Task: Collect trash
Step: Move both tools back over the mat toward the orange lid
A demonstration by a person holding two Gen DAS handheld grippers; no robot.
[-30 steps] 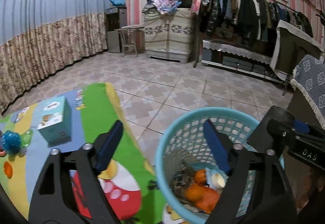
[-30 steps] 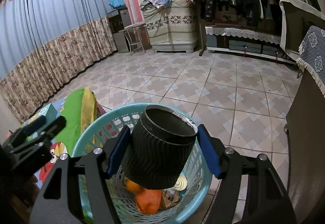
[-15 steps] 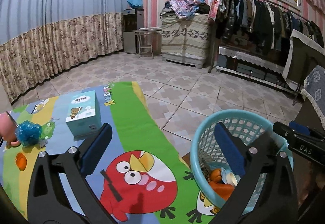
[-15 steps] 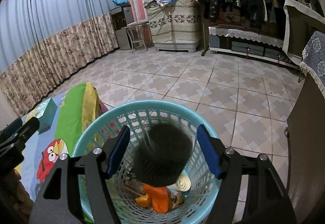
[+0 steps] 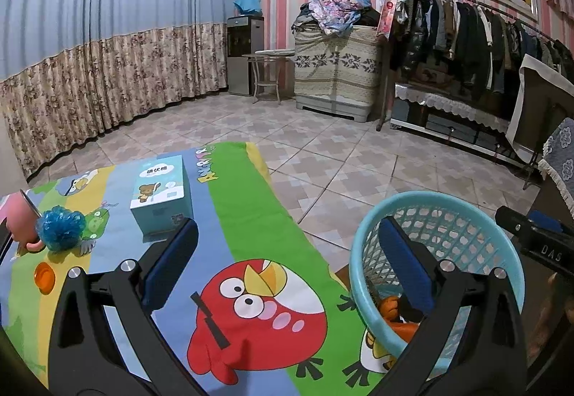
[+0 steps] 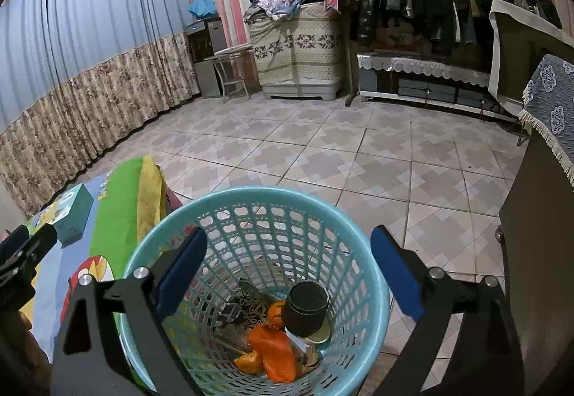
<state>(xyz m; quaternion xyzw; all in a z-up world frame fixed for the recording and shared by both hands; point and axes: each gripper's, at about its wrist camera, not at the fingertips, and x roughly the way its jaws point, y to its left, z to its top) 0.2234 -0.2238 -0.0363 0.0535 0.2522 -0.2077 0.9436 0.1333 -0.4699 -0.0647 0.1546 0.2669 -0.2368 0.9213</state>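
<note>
A light blue mesh waste basket (image 6: pixel 251 209) stands on the tiled floor beside the table; it also shows in the left wrist view (image 5: pixel 466 205). Inside lie a black ribbed cup (image 6: pixel 305 308), orange peels (image 6: pixel 272 349), a dark wrapper (image 6: pixel 244 302) and a round lid. My right gripper (image 6: pixel 287 270) is open and empty right above the basket. My left gripper (image 5: pixel 287 259) is open and empty above the cartoon tablecloth (image 5: pixel 251 288). On the cloth sit a blue scrubber ball (image 5: pixel 59 227), a small orange piece (image 5: pixel 45 275) and a teal tissue box (image 5: pixel 161 195).
A pink object (image 5: pixel 18 213) lies at the table's left edge. A dark cabinet with a fringed cloth (image 6: pixel 538 216) stands right of the basket. A clothes rack (image 5: pixel 466 37), covered furniture (image 5: pixel 333 73) and curtains line the room's far side.
My right gripper opened and the black cup dropped into the basket. My left gripper swung left from over the basket toward the tablecloth.
</note>
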